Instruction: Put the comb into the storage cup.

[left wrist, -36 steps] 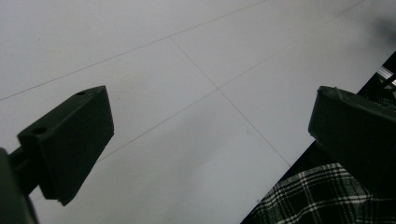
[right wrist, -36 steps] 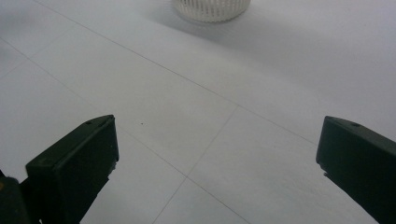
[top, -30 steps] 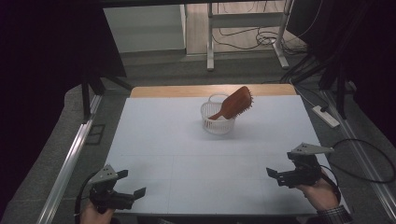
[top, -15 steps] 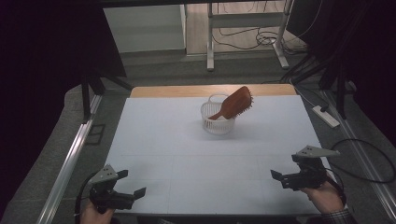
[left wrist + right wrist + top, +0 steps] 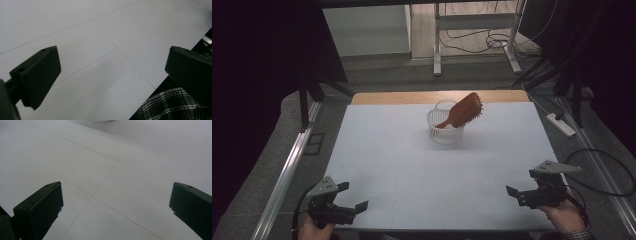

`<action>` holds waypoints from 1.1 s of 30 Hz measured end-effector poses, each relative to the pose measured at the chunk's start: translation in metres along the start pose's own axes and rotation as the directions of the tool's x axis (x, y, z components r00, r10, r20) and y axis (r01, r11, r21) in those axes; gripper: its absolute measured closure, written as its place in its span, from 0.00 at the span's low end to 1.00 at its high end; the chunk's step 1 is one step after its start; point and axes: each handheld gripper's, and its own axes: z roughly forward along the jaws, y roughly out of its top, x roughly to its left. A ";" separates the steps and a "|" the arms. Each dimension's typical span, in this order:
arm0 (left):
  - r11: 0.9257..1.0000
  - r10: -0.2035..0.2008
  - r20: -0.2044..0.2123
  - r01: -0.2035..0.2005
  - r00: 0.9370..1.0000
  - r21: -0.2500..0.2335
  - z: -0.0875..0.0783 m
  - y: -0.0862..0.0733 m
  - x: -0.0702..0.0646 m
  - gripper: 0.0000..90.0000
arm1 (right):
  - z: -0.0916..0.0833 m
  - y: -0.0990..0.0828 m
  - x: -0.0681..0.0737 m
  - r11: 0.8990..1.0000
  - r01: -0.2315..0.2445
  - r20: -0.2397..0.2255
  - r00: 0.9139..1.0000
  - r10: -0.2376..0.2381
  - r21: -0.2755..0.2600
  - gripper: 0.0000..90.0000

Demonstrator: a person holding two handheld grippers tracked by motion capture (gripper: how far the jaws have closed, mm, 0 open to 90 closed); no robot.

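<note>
a power strip (image 5: 560, 124) lies on the floor right of the white table (image 5: 387, 165).

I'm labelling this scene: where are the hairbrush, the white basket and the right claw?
hairbrush (image 5: 466, 111), high view, on the brown head.
white basket (image 5: 445, 136), high view, on its front wall.
right claw (image 5: 518, 194), high view, midway between its fingertips.

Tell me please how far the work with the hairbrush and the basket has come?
Looks done: the brown wooden hairbrush stands tilted in the small white plastic basket, handle down. In hand: nothing; the left tool and right tool are open at the near edge of the white table. Left: seemingly nothing.
</note>
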 end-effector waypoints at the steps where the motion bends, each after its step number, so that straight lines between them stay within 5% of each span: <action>1: 1.000 0.000 0.000 0.000 1.000 0.000 0.000 0.000 0.000 0.01 | 0.000 0.000 0.000 1.000 0.000 0.000 1.000 0.000 0.000 0.00; 33: 1.000 0.002 -0.002 -0.002 1.000 -0.003 0.000 0.000 0.000 0.01 | -0.018 -0.022 -0.006 0.999 -0.039 0.057 0.998 0.037 0.021 0.00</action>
